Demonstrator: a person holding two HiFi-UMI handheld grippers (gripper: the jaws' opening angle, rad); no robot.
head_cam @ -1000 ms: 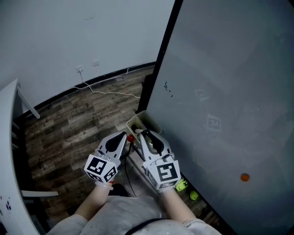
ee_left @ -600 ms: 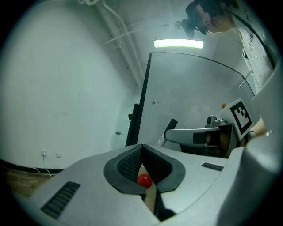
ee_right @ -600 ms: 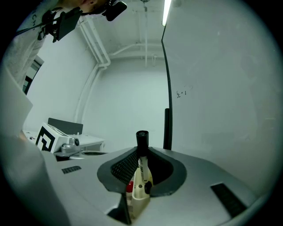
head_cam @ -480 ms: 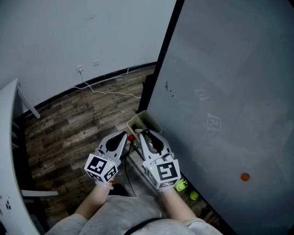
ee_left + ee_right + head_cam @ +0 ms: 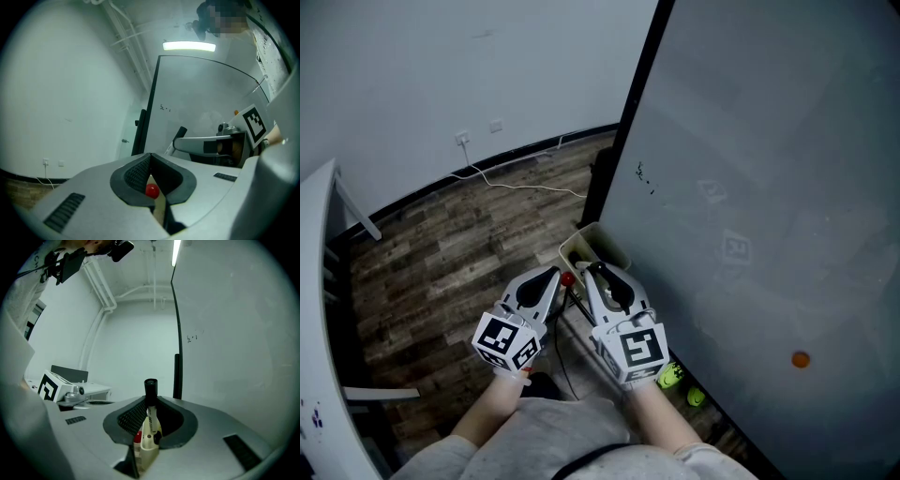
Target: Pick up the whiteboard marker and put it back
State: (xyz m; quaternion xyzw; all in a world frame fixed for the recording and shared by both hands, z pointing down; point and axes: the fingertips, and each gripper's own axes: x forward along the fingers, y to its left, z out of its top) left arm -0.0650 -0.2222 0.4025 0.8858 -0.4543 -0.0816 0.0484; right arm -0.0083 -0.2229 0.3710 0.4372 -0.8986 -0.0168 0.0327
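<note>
My right gripper (image 5: 592,271) is shut on the whiteboard marker (image 5: 149,423), a white barrel with a black cap (image 5: 150,387) that sticks up out of the pads. In the left gripper view the same marker (image 5: 178,136) pokes from the right gripper (image 5: 208,143). My left gripper (image 5: 551,276) sits just left of it, jaws closed at the tips (image 5: 150,154) with nothing held. A small red round thing (image 5: 567,278) shows between the two grippers and behind the left pads. Both hover over the cream tray (image 5: 579,246) at the whiteboard's (image 5: 769,187) lower corner.
The whiteboard's black frame post (image 5: 630,112) rises just beyond the grippers. A white cable (image 5: 525,190) lies on the wood floor by the wall. An orange magnet (image 5: 800,360) sticks on the board. Green objects (image 5: 672,378) lie near its foot. A white table edge (image 5: 319,281) is at left.
</note>
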